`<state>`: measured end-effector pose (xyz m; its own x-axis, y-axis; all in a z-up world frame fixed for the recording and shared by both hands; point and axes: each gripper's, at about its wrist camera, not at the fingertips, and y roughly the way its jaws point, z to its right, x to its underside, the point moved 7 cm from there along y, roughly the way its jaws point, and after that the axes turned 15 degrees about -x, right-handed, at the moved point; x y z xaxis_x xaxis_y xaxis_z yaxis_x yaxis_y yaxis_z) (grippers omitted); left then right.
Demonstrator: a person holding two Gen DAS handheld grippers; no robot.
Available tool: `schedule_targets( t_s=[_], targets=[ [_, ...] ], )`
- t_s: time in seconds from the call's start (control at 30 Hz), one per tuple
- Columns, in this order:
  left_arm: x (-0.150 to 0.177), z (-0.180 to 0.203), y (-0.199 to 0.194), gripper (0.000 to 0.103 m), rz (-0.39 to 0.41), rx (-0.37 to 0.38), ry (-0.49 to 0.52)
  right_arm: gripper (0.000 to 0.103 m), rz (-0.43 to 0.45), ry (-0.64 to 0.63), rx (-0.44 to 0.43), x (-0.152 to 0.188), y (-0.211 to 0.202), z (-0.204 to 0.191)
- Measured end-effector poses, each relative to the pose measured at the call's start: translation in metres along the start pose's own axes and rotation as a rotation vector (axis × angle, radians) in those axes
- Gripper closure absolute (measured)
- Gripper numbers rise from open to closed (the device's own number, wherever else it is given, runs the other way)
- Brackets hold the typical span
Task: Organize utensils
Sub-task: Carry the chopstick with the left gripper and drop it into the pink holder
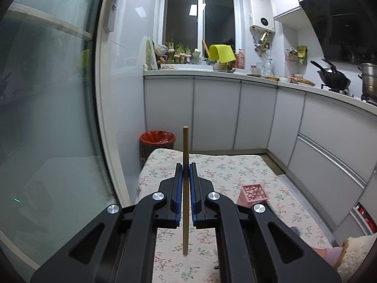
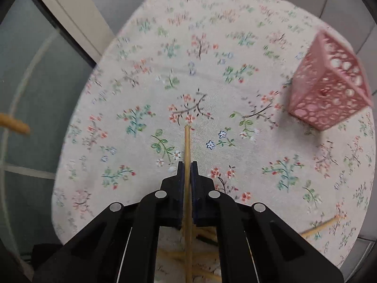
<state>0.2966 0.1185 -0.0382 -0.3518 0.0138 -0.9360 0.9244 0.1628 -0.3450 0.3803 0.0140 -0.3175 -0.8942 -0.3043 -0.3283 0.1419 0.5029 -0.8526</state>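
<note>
In the left wrist view my left gripper [image 1: 186, 168] is shut on a brown wooden chopstick [image 1: 185, 151] that stands upright between the blue pads. A pink perforated basket [image 1: 253, 194] sits on the floral tablecloth [image 1: 223, 169] to its right. In the right wrist view my right gripper [image 2: 187, 165] points steeply down at the cloth and is shut on a pale bamboo chopstick [image 2: 187, 143]. Several more chopsticks [image 2: 205, 235] lie in a heap under that gripper. The pink basket [image 2: 327, 89] stands at the upper right, blurred.
One loose chopstick [image 2: 322, 227] lies at the cloth's lower right. A glass door [image 1: 47, 106] runs along the left of the table. A red-lined bin [image 1: 157, 139] stands past the table's far end. White cabinets [image 1: 235, 113] and a counter with a wok [image 1: 333, 76] line the back and right.
</note>
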Motion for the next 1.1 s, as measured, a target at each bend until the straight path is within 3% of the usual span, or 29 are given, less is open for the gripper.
schedule_targets(
  t_s=[0.23, 0.43, 0.67, 0.83, 1.1],
  targets=[
    [-0.004, 0.023, -0.017, 0.097, -0.006, 0.085, -0.001, 0.099, 0.271, -0.021, 0.003, 0.006, -0.119, 0.01],
    [-0.027, 0.057, -0.03, 0.097, -0.002, 0.186, -0.025, 0.099, 0.451, 0.003, 0.015, 0.018, -0.201, 0.02],
    [-0.062, 0.114, -0.005, 0.097, -0.049, 0.308, -0.025, 0.099, 0.658, 0.03, 0.064, 0.0, -0.31, 0.046],
    [-0.07, 0.15, 0.031, 0.097, -0.077, 0.325, -0.025, 0.099, 0.732, 0.054, 0.088, -0.014, -0.339, 0.071],
    [-0.078, 0.187, 0.095, 0.097, -0.088, 0.287, -0.013, 0.099, 0.766, 0.065, 0.106, -0.047, -0.337, 0.104]
  ],
)
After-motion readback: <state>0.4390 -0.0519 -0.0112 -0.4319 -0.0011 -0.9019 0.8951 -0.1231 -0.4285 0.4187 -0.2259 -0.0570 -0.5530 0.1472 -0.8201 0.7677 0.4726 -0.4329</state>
